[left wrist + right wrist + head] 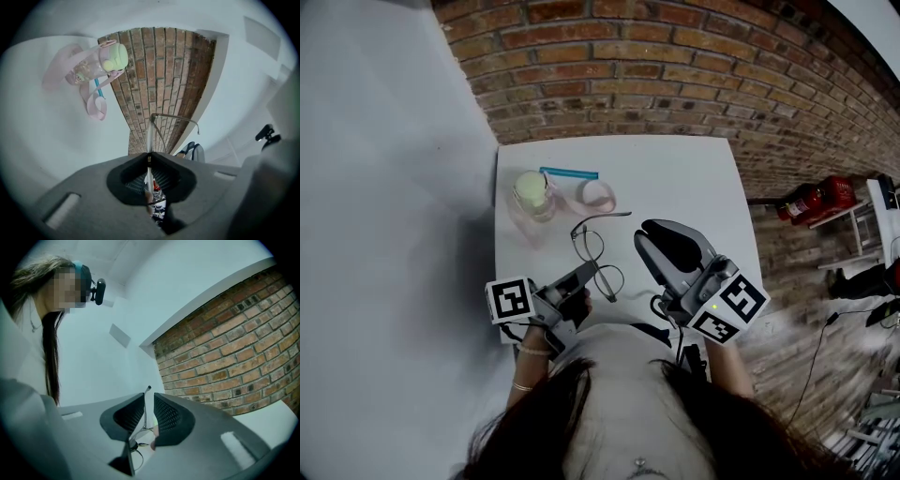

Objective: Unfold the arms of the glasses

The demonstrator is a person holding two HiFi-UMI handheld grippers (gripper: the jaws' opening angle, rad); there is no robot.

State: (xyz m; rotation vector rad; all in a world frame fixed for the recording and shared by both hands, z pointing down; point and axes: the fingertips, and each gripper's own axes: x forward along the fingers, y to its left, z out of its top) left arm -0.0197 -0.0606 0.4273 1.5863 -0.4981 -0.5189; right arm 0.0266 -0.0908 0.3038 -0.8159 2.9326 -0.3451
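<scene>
Head view: the glasses are held over the near part of the table, lenses stacked roughly away from the person. The left gripper has them by the nearer lens rim. One arm already points out to the right from the far hinge. The right gripper stands just right of the frame, so it is the nearer one to whichever arm needs swinging. I cannot see the other arm here; the gripper body covers that side.

Left gripper view: the jaws are pressed together on the frame, seen edge-on as a thin pale line running straight out from the pads. The opened arm leaves its top and curves off to the right.

Right gripper view: the jaws stand a narrow slit apart. A thin second arm runs up through the slit along the left pad, its tip just past the jaw ends. The pads do not seem to pinch it. The lenses show below, behind the pads. That arm's long axis lies along the jaws, so I judge the swing has to go sideways, away from the frame.
</scene>
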